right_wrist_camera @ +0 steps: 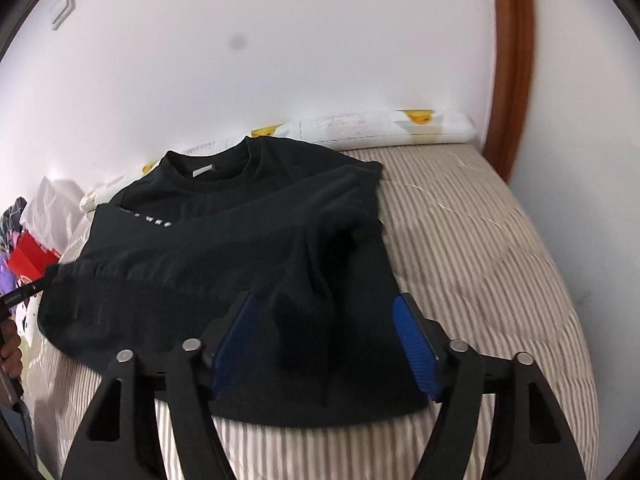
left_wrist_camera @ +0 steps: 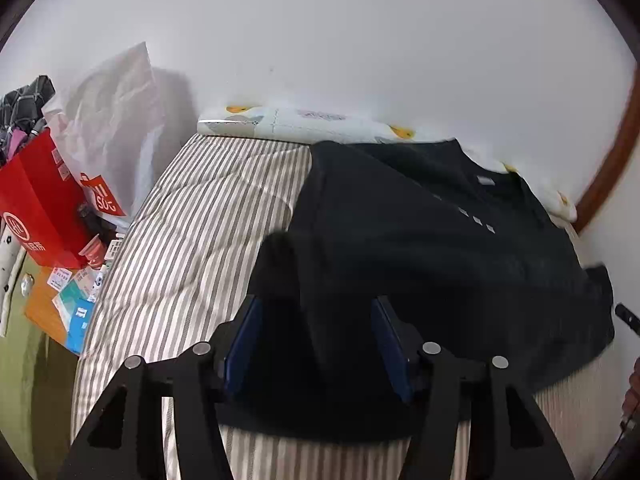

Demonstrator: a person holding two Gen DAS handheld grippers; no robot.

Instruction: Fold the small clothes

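Observation:
A black sweatshirt (left_wrist_camera: 420,240) lies on the striped bed (left_wrist_camera: 192,232), collar toward the wall, with a sleeve folded across its body (right_wrist_camera: 240,232). My left gripper (left_wrist_camera: 316,300) hangs over the garment's near left part. Its blue pads (left_wrist_camera: 244,340) stand apart, and a raised hump of black cloth sits between them without being pinched. My right gripper (right_wrist_camera: 326,296) is over the near right hem, open, its blue pads (right_wrist_camera: 414,344) on either side of a loose ridge of fabric. The bottom hem (right_wrist_camera: 320,412) lies flat below the fingers.
A rolled white quilt with yellow ducks (right_wrist_camera: 380,128) runs along the wall. Left of the bed are a red bag (left_wrist_camera: 36,208), a white plastic bag (left_wrist_camera: 108,120) and small boxes (left_wrist_camera: 76,308). A brown wooden frame (right_wrist_camera: 514,60) stands at the right. A hand (right_wrist_camera: 10,352) shows at the left edge.

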